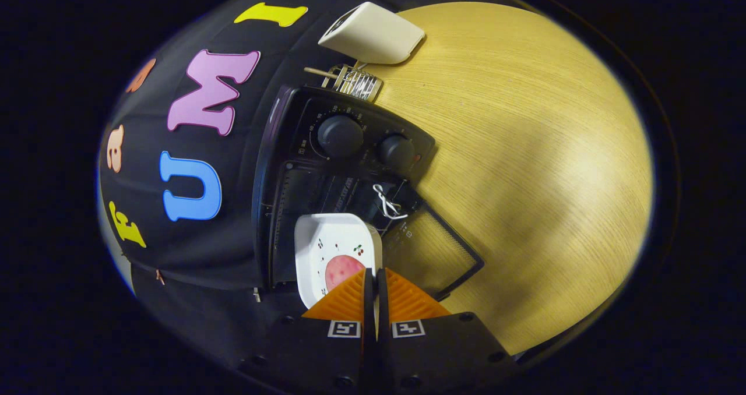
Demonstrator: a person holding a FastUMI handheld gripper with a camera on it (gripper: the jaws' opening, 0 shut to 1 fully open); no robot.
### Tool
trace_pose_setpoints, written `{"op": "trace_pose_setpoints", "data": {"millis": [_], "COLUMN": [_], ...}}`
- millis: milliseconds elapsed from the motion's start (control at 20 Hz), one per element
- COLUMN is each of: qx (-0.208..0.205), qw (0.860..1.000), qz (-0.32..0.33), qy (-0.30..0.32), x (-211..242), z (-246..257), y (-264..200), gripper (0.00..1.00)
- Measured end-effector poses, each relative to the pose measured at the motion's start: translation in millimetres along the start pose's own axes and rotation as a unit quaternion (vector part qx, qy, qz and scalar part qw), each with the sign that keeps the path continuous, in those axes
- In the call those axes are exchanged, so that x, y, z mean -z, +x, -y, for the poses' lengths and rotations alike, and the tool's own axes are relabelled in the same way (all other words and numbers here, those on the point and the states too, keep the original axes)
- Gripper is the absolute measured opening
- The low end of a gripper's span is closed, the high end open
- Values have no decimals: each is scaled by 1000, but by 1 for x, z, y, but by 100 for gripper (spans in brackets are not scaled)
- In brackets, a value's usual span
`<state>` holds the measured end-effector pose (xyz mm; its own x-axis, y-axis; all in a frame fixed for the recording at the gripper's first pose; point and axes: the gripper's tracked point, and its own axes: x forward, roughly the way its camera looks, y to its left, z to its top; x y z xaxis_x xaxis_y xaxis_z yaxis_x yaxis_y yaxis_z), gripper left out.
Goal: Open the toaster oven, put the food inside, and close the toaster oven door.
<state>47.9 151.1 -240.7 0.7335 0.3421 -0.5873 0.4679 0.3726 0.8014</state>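
Tongs (373,278) at the bottom centre of the frame have their two fingers drawn almost together, pinching the near rim of a white plate (326,240), so they are closed on it. On the plate, just ahead of the fingertips, lies a round pink piece of food (342,271). The plate's far end reaches into the dark cavity of the toaster oven (349,144), which fills the middle of the frame with two knobs (340,136) above the opening; its door (434,249) hangs open to the lower right over the wooden table (524,150). A cream box (373,34) and a wire rack (355,81) sit at the upper centre. Judging by this, the loading step is in hand: next, push the plate fully in, release it, withdraw, then swing the door shut
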Motion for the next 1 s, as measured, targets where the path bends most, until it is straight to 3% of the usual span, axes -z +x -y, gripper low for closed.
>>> {"op": "trace_pose_setpoints", "data": {"millis": [250, 650, 1000], "qx": [7, -18, -12], "qw": [999, 987, 982], "qz": [25, 95, 118], "qy": [43, 130, 146], "x": [-2, -15, -18], "z": [-14, -41, -44], "y": [30, 68, 84], "gripper": [5, 5, 5]}}
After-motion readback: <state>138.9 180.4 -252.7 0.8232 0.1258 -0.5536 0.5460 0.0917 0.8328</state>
